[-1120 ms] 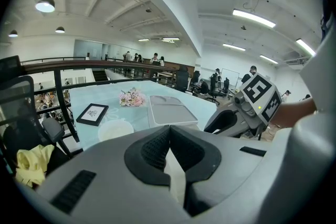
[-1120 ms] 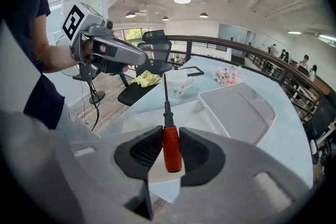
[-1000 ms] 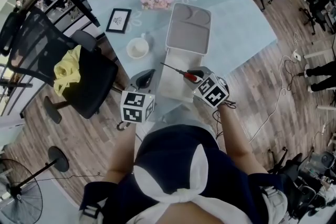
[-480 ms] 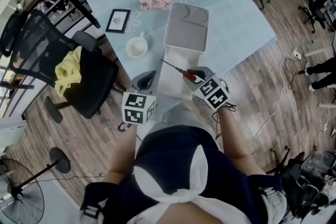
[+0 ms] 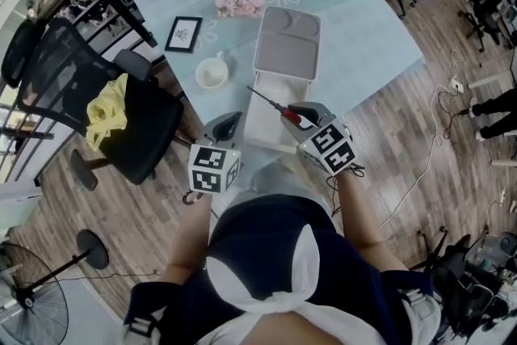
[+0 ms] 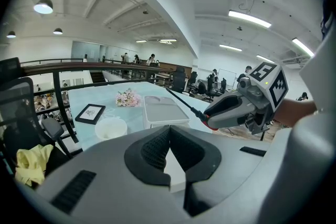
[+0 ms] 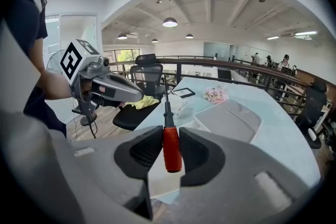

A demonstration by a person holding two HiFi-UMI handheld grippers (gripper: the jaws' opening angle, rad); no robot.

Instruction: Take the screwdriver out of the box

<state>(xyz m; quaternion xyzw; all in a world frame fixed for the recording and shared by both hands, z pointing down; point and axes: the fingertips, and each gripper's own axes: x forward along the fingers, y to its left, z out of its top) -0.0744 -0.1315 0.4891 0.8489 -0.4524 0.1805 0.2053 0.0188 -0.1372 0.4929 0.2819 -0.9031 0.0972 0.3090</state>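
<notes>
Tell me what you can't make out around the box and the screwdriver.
Tip of the screwdriver: too thin in the right gripper view, too small in the head view.
Floor of the box: partly covered by the right gripper in the head view; the left gripper hides most of it with its own body in its view.
Print in the picture frame: too small in every view.

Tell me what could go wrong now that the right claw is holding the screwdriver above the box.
1. The right claw grips the red-handled screwdriver only by its smooth handle, so it might pivot or slip and drop into the open white plastic box.
2. Its thin metal shaft juts toward the shut, empty left claw and the round white cup; a careless swing could strike either.
</notes>
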